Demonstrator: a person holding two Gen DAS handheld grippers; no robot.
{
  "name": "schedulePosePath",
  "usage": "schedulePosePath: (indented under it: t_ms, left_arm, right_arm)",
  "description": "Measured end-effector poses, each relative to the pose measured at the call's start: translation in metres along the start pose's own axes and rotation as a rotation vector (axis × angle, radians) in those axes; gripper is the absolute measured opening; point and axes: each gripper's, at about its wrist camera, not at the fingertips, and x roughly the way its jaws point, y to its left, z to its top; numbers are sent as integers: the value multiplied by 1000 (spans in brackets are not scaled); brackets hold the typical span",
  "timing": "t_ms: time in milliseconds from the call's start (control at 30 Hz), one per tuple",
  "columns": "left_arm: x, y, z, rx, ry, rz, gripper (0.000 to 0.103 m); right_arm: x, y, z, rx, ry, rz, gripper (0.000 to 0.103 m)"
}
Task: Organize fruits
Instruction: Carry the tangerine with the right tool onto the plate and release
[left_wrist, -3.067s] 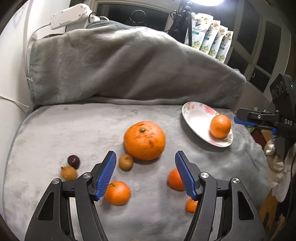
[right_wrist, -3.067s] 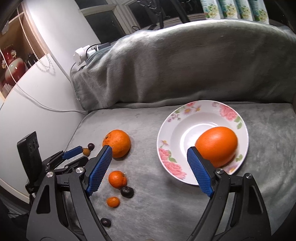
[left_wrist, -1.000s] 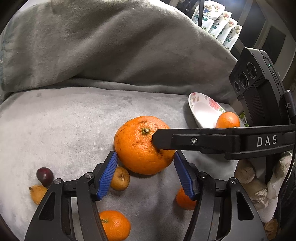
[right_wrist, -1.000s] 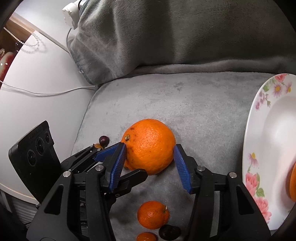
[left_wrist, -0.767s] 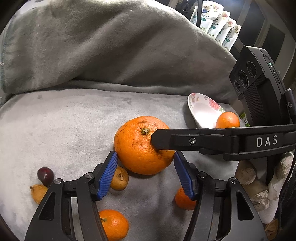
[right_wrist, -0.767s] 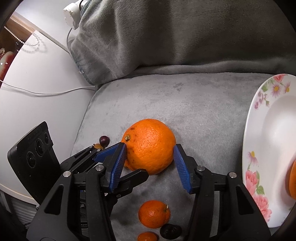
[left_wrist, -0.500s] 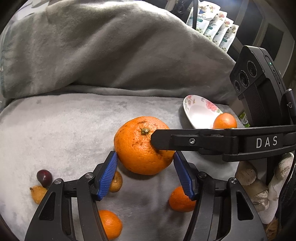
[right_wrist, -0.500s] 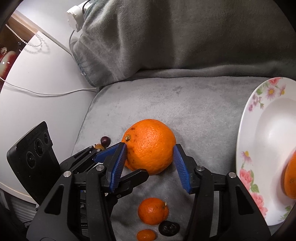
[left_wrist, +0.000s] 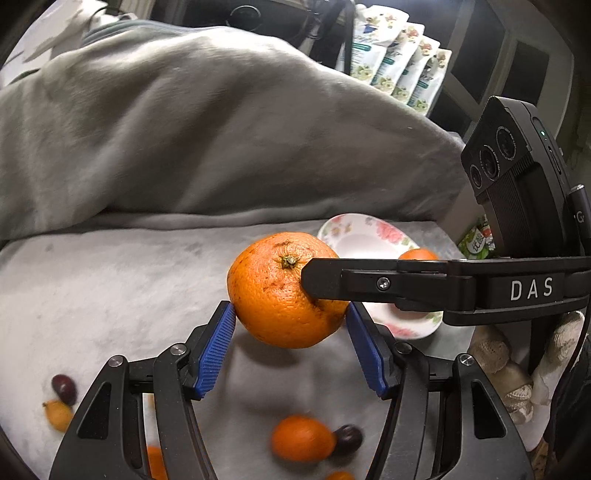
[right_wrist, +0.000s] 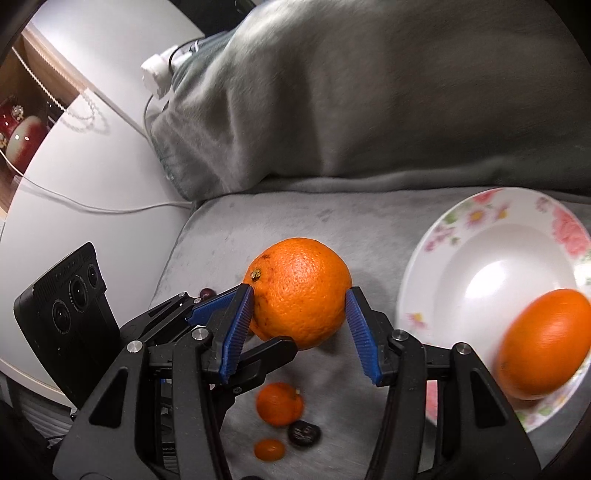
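Note:
A big orange (left_wrist: 284, 291) (right_wrist: 301, 291) hangs above the grey blanket, clamped from two sides. My left gripper (left_wrist: 290, 325) is shut on it with its blue pads (left_wrist: 218, 343). My right gripper (right_wrist: 299, 317) is shut on it too; its black finger (left_wrist: 388, 282) crosses the left wrist view. A floral plate (right_wrist: 443, 266) (left_wrist: 354, 240) at the right holds another orange (right_wrist: 543, 349) (left_wrist: 417, 254).
Small fruits lie on the blanket (right_wrist: 258, 221) below: a tangerine (right_wrist: 280, 402), a dark plum (right_wrist: 303, 432), a tiny orange fruit (right_wrist: 269, 448), a plum (left_wrist: 63, 387) and a yellow-brown fruit (left_wrist: 57, 414) at left. A draped grey backrest (left_wrist: 184, 147) rises behind.
Both grippers have lifted the big orange off the blanket and carried it toward the plate; the small fruits have dropped lower in both views.

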Motion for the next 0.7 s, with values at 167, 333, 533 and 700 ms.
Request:
schedulePosePath:
  t_ms: [167, 333, 533, 700]
  left_arm:
    - [11, -16, 6, 19, 1, -22, 62]
    - [20, -26, 11, 28, 13, -38, 62]
    - [29, -36, 17, 37, 26, -49, 62]
    - [34, -40, 20, 40, 28, -61, 57]
  right_arm:
    - [-18, -15, -1, 7, -19, -24, 54]
    - [-31, -33, 0, 34, -30, -38, 54]
    - [-37, -47, 2, 61, -38, -41, 54]
    - [-40, -54, 6, 81, -54, -54, 54]
